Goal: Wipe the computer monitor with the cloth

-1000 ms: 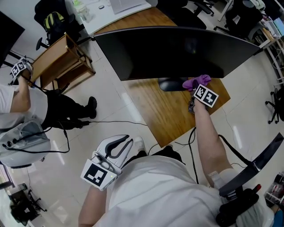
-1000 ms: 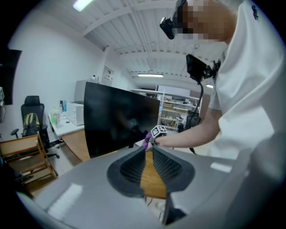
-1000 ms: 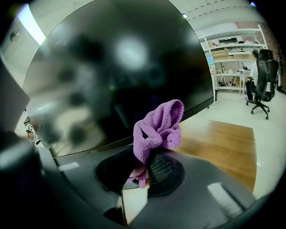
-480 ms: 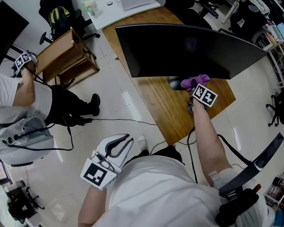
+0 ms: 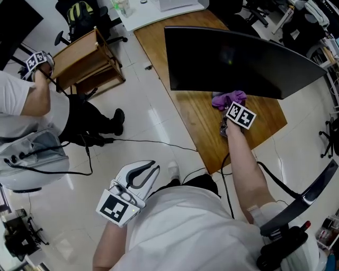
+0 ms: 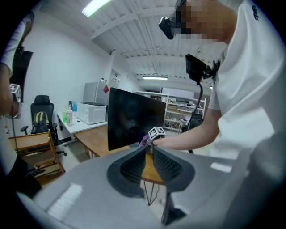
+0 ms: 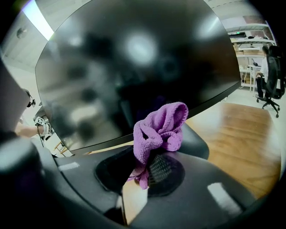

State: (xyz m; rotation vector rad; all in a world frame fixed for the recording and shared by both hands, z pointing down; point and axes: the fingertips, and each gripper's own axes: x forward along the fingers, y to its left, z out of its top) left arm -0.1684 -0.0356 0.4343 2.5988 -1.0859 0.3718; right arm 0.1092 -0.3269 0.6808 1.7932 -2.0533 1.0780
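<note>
- Head view: bright, even overhead light; soft glare streaks on the pale floor (image 5: 153,114); shadows faint.
- Left gripper view: ceiling tube (image 6: 96,6) blown out; fisheye bends the edges, corners black.
- Right gripper view: monitor (image 7: 134,67) carries blurred bright reflections; cloth (image 7: 158,129) sharp; strong vignette.

The right arm (image 5: 242,159) reaches straight out in front, forearm bare, and the right gripper (image 5: 230,108) at its end has its jaws pinched on a bunched purple cloth (image 7: 161,127). The left gripper (image 5: 152,168) hangs low by the waist, elbow bent, its jaw tips pressed together on nothing.
</note>
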